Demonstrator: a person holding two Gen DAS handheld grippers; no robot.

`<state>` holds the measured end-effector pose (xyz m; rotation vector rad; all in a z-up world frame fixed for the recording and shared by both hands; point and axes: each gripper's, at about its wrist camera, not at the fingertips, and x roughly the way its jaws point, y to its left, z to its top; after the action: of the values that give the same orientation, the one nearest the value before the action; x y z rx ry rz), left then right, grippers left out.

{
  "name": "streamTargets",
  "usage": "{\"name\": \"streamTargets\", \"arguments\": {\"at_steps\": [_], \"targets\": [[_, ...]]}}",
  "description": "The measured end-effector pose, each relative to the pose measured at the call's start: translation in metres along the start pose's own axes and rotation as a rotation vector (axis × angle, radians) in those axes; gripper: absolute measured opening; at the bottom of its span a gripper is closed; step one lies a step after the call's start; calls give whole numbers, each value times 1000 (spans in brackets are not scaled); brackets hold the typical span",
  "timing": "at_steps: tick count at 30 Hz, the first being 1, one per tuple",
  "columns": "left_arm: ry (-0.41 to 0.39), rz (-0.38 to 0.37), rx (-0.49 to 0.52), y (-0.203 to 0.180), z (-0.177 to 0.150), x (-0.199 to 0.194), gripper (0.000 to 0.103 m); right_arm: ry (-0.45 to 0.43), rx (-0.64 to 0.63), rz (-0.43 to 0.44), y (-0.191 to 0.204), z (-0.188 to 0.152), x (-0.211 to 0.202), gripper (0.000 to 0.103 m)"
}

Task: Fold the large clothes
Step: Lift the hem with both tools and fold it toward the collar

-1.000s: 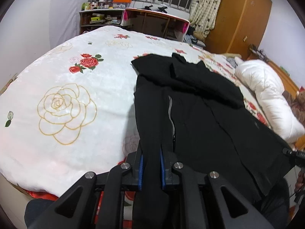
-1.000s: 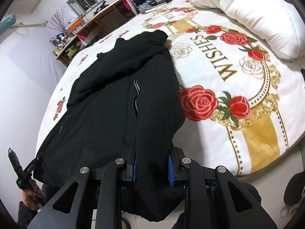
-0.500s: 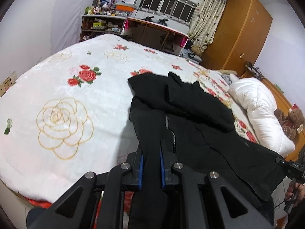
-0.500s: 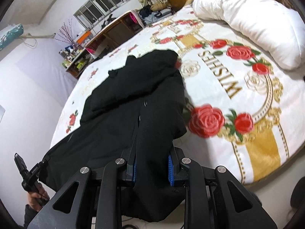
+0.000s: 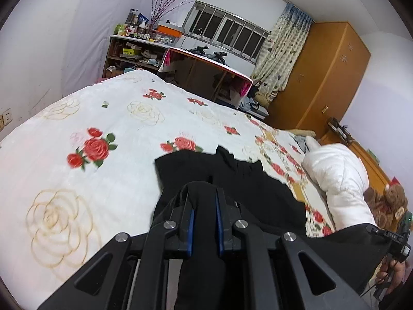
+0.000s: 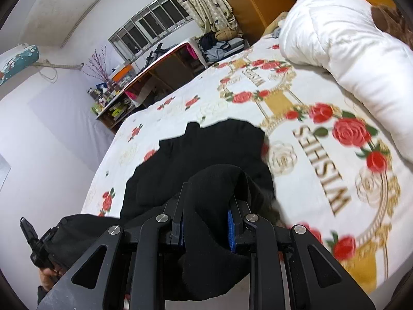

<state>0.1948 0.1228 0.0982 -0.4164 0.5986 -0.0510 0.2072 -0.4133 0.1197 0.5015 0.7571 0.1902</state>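
A large black jacket [image 5: 232,180] lies on the flowered bed cover, its far part flat, its near hem lifted. My left gripper [image 5: 204,193] is shut on one corner of the hem, which bunches over the fingertips. My right gripper [image 6: 209,193] is shut on the other corner of the black jacket [image 6: 211,147]; the cloth drapes over and hangs below the jaws. The raised hem stretches between the two grippers. The other gripper shows at the edge of each view, the right one [image 5: 395,240] and the left one [image 6: 33,242].
The bed [image 5: 77,155] with its white rose-printed cover [image 6: 322,155] fills both views. A white duvet [image 5: 340,180] and a teddy bear [image 5: 392,201] lie at the head. A desk [image 5: 206,77], shelves [image 5: 129,51] and a wooden wardrobe [image 5: 322,77] stand beyond the bed.
Both grippers have risen and tilted up, lifting the jacket's near hem off the bed and carrying it towards the far end. Less of the jacket lies flat.
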Motion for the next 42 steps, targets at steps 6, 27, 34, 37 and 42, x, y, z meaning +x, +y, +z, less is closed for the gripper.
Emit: {"name": "streamTargets", "arguments": {"at_steps": [6, 27, 34, 37, 42], "targets": [[7, 15, -12, -7, 40, 65, 14, -1, -4, -18, 10, 49, 53, 24], [181, 145, -18, 10, 69, 272, 15, 133, 99, -156, -27, 114, 249, 34], [181, 160, 0, 11, 71, 296, 21, 118, 89, -166, -33, 119, 276, 44], [129, 167, 13, 9, 84, 287, 36, 96, 76, -143, -31, 126, 274, 65], [-14, 119, 33, 7, 119, 255, 68, 5, -3, -106, -12, 146, 251, 75]]}}
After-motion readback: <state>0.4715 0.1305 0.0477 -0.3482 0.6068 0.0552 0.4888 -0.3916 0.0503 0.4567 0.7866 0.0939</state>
